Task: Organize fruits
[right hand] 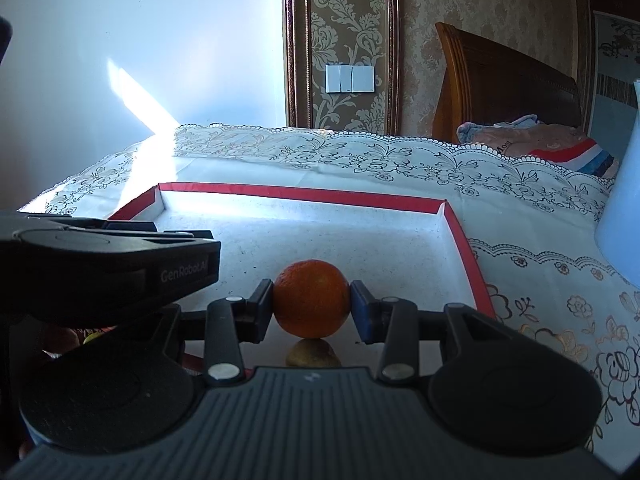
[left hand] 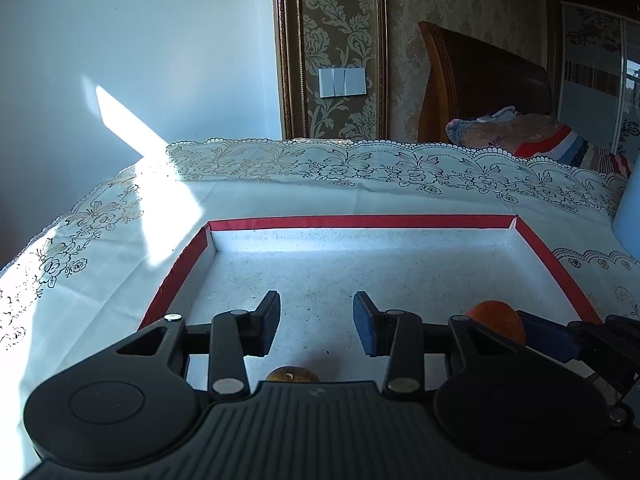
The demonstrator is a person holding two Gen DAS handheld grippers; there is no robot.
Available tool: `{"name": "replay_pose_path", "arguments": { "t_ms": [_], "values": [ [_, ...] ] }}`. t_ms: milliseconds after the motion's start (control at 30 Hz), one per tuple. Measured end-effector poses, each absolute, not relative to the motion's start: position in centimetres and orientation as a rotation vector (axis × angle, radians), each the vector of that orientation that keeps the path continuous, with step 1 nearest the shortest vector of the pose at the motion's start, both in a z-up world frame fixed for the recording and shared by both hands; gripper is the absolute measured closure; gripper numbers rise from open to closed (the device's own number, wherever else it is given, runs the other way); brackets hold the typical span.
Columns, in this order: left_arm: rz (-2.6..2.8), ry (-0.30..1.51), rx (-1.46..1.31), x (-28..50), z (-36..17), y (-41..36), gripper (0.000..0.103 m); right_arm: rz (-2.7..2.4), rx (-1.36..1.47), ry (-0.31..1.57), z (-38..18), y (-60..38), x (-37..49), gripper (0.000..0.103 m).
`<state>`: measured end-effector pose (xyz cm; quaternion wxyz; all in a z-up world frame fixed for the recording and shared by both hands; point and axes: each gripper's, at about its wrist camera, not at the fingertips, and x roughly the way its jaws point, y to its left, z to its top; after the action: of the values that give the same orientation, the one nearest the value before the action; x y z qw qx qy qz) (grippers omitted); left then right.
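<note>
A: What are we holding now with the right hand-held gripper?

B: We are clamping the orange between its two fingers, low over the near part of the red-edged tray. Just under the orange a yellowish fruit is lying; we cannot tell whether they are touching.

A: And the left hand-held gripper?

B: Its fingers are standing apart with nothing between them, above the white tray floor. In the left view the same orange is showing at the right, behind one of its arms, and a brownish fruit is peeking out just over the gripper body.

A: What is standing around us?

B: The tray is sitting on the surface covered by a lace tablecloth. A pale blue object is standing beside the tray, on the right. The left gripper body is crowding the left side of the right view, hiding that corner of the tray. Behind, a wooden headboard and a light switch panel are showing.
</note>
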<state>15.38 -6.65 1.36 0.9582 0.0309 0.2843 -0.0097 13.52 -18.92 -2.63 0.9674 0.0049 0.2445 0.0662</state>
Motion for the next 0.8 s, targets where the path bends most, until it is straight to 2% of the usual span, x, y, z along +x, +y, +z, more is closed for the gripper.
{"name": "replay_pose_path", "arguments": {
  "t_ms": [233,333,500,700,800],
  "values": [
    [-0.018,0.626,0.07,15.67,0.99,-6.58,0.062,0.129,0.003,0.492,-2.82,-18.93,13.5,0.064],
    [-0.012,0.641,0.06,15.9,0.92,-6.4,0.051,0.125,0.002,0.492,-2.93,-18.97,13.5,0.064],
    [-0.013,0.654,0.067,16.04,0.81,-6.39,0.05,0.125,0.008,0.502,-3.18,-19.01,13.55,0.062],
    [-0.008,0.669,0.066,16.24,0.63,-6.23,0.044,0.12,0.012,0.506,-3.39,-19.12,13.57,0.062],
    [0.013,0.679,0.065,16.44,0.56,-6.07,0.031,0.111,0.018,0.507,-3.37,-19.24,13.62,0.062]
  ]
}}
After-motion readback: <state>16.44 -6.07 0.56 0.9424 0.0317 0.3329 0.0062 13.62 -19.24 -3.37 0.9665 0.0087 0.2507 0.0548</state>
